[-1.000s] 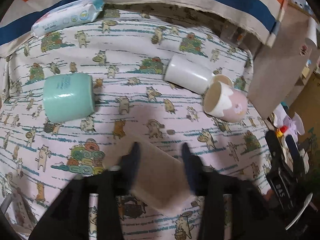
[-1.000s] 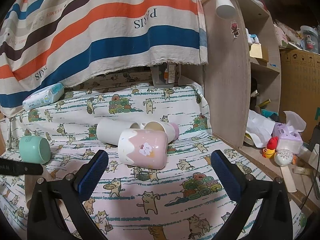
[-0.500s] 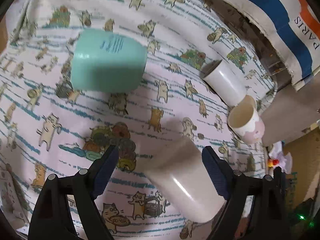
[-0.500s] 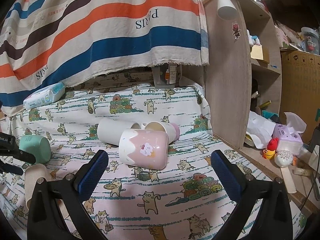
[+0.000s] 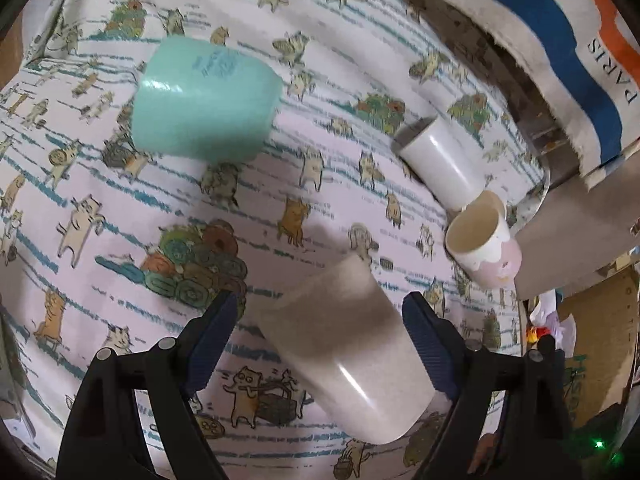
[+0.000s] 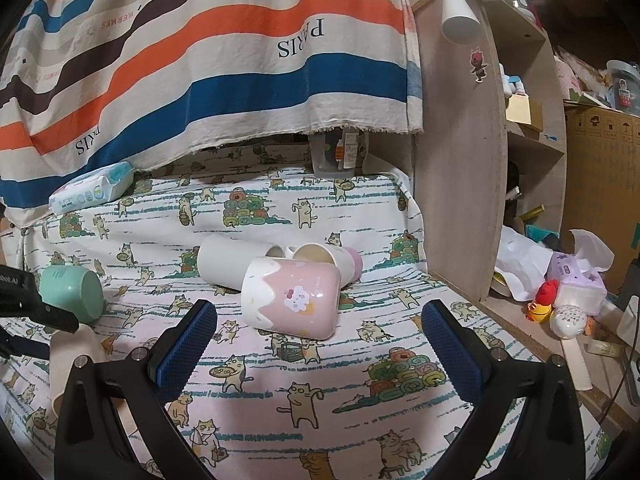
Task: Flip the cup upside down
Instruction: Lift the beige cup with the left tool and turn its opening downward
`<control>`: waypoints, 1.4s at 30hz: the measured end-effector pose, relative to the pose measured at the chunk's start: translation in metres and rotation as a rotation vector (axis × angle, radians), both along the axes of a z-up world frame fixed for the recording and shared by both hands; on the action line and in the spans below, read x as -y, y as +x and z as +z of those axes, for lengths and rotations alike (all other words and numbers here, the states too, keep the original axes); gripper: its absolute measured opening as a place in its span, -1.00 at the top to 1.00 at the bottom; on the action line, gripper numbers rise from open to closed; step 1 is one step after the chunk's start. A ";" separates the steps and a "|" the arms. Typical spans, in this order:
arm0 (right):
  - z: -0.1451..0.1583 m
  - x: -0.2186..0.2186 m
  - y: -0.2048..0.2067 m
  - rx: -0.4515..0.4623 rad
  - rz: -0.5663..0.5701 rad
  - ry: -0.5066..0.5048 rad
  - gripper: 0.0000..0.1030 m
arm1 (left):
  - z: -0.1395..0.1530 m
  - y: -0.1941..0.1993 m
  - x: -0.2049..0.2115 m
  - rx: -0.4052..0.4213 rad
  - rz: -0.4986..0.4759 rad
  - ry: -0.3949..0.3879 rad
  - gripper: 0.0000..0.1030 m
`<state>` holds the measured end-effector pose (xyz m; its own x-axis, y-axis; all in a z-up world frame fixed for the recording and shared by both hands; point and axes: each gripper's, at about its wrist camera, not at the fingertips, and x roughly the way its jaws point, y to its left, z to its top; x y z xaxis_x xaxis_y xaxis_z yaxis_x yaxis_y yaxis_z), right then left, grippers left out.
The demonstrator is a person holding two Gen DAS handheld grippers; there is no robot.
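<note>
Left gripper [image 5: 320, 328]: jaws spread wide, either side of the beige cup [image 5: 348, 356] but clear of it; clamped on that cup a second before, let go since.
Beige cup: stood rim-down on the cat-print cloth [image 5: 120, 240], base uppermost; flip judged done for this one.
Right gripper [image 6: 318, 332]: jaws apart, holding nothing; hung short of the pink cup [image 6: 292, 300]; unmoved across the second.
Pink cup: lay on its side, near white tumbler [image 6: 232, 264]; likely next.
Mint cup [image 5: 204, 100]: on its side; small print, unreadable.
Writing: "PARIS" on striped cloth [image 6: 200, 60]; "ERMES" partly legible.
</note>
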<state>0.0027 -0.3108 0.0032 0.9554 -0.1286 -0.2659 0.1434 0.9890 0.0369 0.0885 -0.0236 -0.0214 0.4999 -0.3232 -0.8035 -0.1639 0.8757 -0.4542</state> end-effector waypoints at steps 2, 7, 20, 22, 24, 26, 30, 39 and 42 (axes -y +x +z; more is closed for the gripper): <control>0.000 0.000 0.001 -0.001 0.001 0.000 -0.99 | -0.003 -0.003 0.006 -0.007 -0.015 0.000 -0.55; 0.000 0.000 0.001 -0.001 0.001 0.000 -0.99 | 0.000 0.003 0.022 -0.008 -0.042 0.019 -0.55; 0.000 0.001 0.001 -0.001 0.003 0.002 -0.99 | -0.008 0.058 0.065 -0.071 -0.108 0.163 -0.34; -0.001 0.000 0.001 0.000 0.004 0.002 -0.99 | -0.008 0.062 0.070 -0.080 -0.115 0.186 -0.34; -0.001 0.000 0.001 -0.002 0.008 0.002 -0.99 | -0.007 0.066 0.076 -0.085 -0.126 0.218 -0.34; -0.001 -0.001 0.001 -0.002 0.007 0.003 -0.99 | -0.011 0.073 0.083 -0.095 -0.140 0.266 -0.34; -0.001 0.000 0.001 -0.001 0.008 0.003 -0.99 | -0.025 0.082 0.092 -0.130 -0.160 0.318 -0.31; -0.001 -0.001 0.002 -0.002 0.016 0.007 -0.99 | 0.025 0.045 0.093 0.140 -0.190 0.384 -0.28; -0.001 0.000 0.001 0.000 0.012 0.006 -0.99 | 0.038 0.034 0.093 0.173 -0.220 0.372 -0.28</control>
